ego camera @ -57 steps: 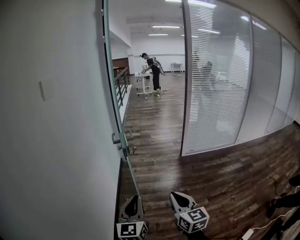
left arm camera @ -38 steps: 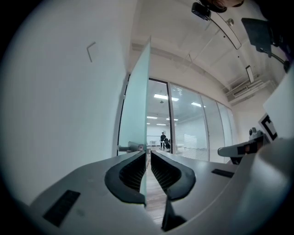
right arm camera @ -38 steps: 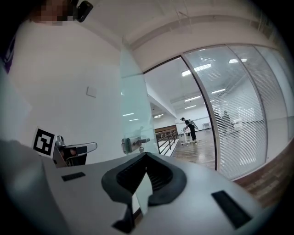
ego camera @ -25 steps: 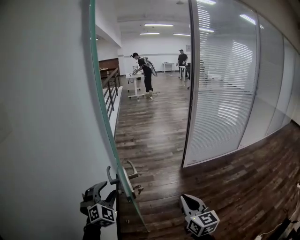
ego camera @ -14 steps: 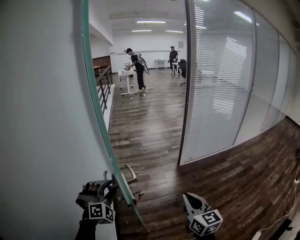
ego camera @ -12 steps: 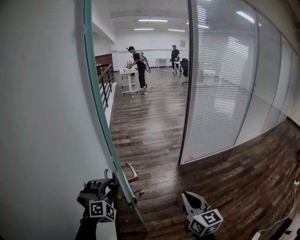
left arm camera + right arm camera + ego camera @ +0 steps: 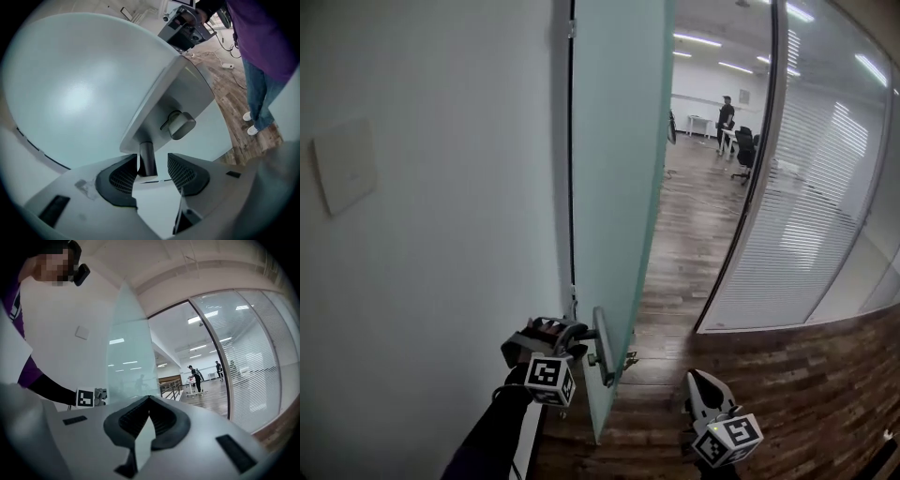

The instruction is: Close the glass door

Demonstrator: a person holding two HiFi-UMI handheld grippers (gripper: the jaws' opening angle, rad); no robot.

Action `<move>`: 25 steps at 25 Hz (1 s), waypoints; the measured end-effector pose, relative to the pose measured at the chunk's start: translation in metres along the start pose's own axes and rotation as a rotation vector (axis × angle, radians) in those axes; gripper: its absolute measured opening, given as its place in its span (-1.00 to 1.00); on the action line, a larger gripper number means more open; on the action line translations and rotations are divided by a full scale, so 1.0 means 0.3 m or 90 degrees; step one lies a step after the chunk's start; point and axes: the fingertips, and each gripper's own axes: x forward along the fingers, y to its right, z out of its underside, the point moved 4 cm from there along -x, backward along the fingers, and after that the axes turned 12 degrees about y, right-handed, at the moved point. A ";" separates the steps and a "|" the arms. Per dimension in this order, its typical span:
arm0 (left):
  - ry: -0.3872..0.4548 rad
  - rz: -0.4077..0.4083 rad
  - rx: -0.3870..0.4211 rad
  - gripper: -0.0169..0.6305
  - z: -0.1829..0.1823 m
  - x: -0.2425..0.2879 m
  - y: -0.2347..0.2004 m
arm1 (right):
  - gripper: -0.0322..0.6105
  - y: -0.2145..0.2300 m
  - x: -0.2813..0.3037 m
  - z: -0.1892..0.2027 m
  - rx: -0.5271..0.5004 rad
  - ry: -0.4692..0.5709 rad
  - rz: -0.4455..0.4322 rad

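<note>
Wooden floor [image 7: 686, 225] beyond glass door [image 7: 614, 187] edge

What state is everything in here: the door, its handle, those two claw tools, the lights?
Glass door: partly open.
Door handle: between the left gripper's jaws, touching one pad only.
Left gripper: open around the handle.
Right gripper: shut, empty.
Ceiling lights: on.

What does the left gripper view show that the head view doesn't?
Left gripper view only: the handle stem sits between the open tongs with a gap on one side, and a lock knob sits above it. Head view only: the right gripper low beside the door, the wall plate, the striped partition. Both: the glass door and the left gripper at its handle.
</note>
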 end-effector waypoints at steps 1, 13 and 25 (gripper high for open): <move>-0.002 0.012 0.009 -0.33 0.003 0.002 0.006 | -0.93 -0.009 0.004 0.000 -0.003 -0.001 -0.004; -0.017 0.013 0.017 -0.42 0.005 -0.050 0.013 | -0.93 -0.401 0.085 0.019 -0.001 0.018 -0.188; -0.008 -0.008 0.006 -0.55 0.007 -0.060 -0.054 | -0.93 -0.549 0.163 0.016 0.013 -0.004 -0.241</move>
